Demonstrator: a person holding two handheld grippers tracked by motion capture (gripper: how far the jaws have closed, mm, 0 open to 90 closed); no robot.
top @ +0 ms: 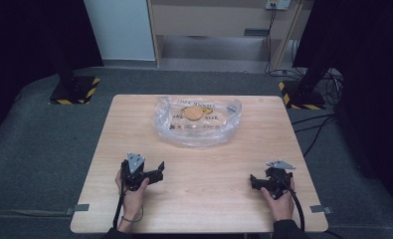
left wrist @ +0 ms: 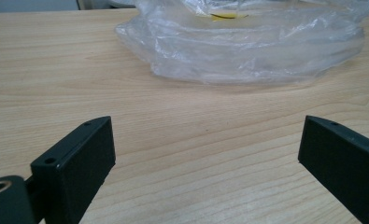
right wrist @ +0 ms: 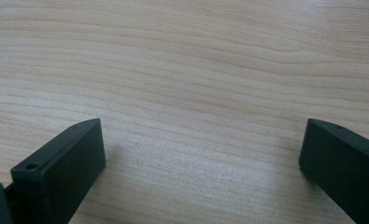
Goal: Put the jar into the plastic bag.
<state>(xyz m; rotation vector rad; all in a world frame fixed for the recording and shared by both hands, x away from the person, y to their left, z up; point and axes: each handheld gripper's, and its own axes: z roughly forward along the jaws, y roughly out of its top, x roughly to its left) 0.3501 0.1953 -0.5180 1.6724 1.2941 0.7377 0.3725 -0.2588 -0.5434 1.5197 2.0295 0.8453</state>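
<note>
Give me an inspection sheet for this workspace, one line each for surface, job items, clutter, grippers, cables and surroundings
Surface: light wooden table, bare wood across the near half.
Job's things: crumpled clear plastic bag at the far middle of the table, with a round tan item inside; what it is cannot be told.
Clutter: nothing seen.
Grippers: left gripper near the front left, jaws open, empty, pointing toward the bag; right gripper near the front right, jaws open, empty, over bare wood.
Cables: one black cable trails from the right gripper; more cables lie on the floor at the right.
Surroundings: grey carpet, stand bases with yellow-black striped edges, wooden furniture behind.
</note>
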